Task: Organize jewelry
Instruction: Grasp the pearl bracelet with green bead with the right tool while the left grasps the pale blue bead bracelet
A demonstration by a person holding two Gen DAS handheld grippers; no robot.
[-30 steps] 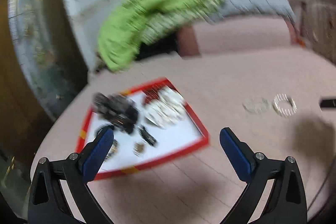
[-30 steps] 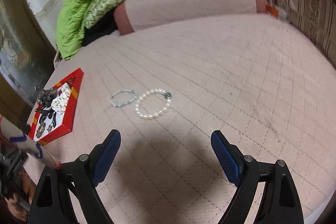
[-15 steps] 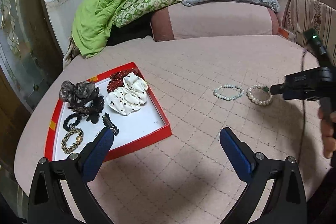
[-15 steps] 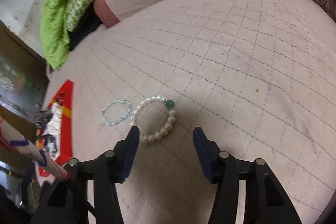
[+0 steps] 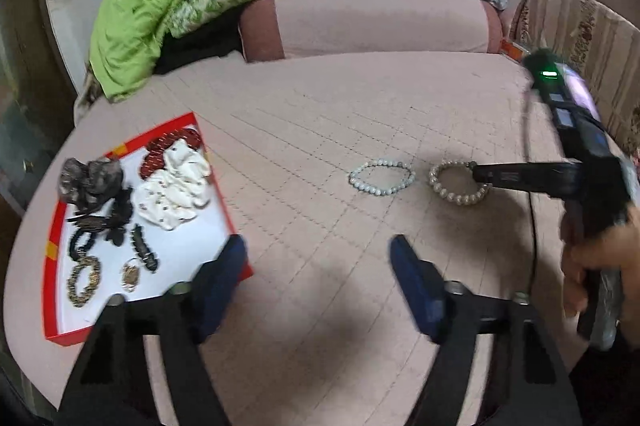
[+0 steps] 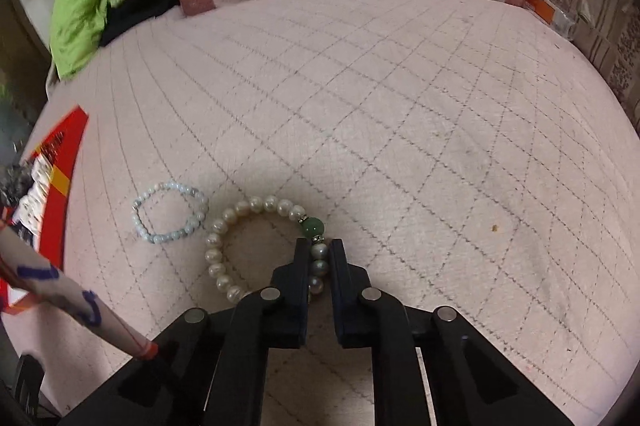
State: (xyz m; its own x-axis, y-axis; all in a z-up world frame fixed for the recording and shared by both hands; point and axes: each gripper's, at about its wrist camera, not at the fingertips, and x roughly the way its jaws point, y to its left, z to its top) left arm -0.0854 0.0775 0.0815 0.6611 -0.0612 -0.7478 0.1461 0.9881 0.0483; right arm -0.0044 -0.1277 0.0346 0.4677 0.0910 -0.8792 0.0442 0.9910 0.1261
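The right gripper (image 6: 319, 248), wide apart and well short of the pearl bracelet (image 6: 256, 246) a second ago, now sits low on the quilted cover with its jaws clamped on the strand just below the green bead (image 6: 313, 226). The left gripper (image 5: 318, 258), earlier spread wide over the red tray (image 5: 52, 250), now has its jaws closing with nothing between them; the tray lies off its left finger, and the pale bead bracelet (image 5: 382, 176) is straight ahead.

right claw (image 5: 478, 177) gripping pearl bracelet (image 5: 456, 188), red tray (image 5: 62, 338)
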